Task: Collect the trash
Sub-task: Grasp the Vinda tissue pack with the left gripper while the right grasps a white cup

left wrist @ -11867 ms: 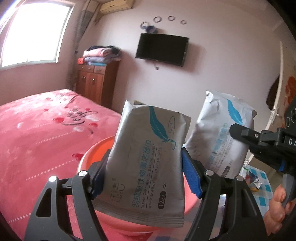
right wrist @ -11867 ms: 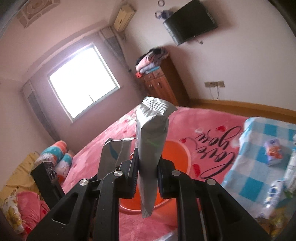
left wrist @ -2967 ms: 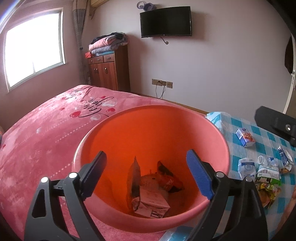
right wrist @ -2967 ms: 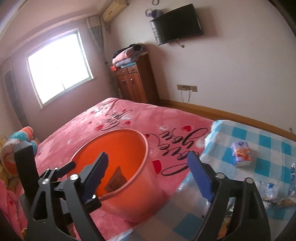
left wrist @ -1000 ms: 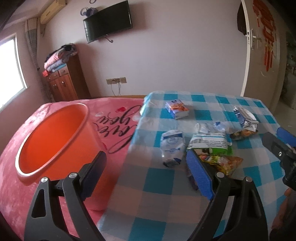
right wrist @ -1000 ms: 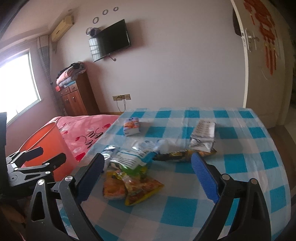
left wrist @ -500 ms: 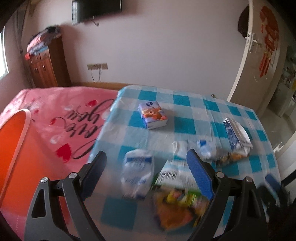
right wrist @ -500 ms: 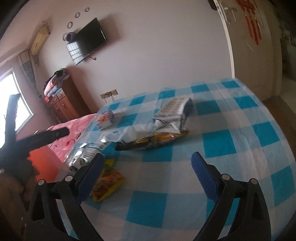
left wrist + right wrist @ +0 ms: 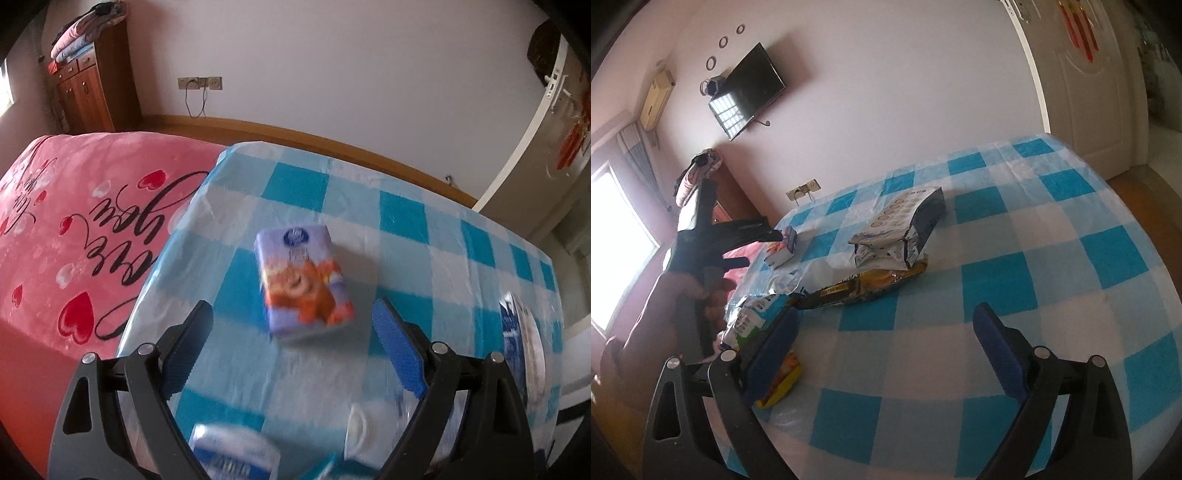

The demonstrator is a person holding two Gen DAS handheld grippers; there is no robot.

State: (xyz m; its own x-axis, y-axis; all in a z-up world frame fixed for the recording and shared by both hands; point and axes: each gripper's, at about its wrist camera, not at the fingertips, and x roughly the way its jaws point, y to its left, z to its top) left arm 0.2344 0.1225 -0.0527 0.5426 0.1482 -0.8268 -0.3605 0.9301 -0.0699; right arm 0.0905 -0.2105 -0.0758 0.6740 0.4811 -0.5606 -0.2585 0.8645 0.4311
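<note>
Left wrist, 1 tissue pack (image 9: 304, 282), tongs (image 9: 291, 334) apart

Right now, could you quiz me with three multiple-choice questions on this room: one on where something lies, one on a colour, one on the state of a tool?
1. Where does the small purple and orange tissue pack lie?
A. on the pink bedspread
B. on the checked tablecloth
C. on the wooden cabinet

2. What colours are the squares of the plastic tablecloth?
A. blue and white
B. red and white
C. green and yellow

3. How do the jaws of the left hand-held gripper stand?
A. shut on the pack
B. shut on nothing
C. open, nothing between the pads

Answers:
1 B, the pack rests flat on the cloth near its far left corner.
2 A, the left wrist view and the right wrist view both show blue and white checks.
3 C, the blue pads stand wide apart, short of the pack.
</note>
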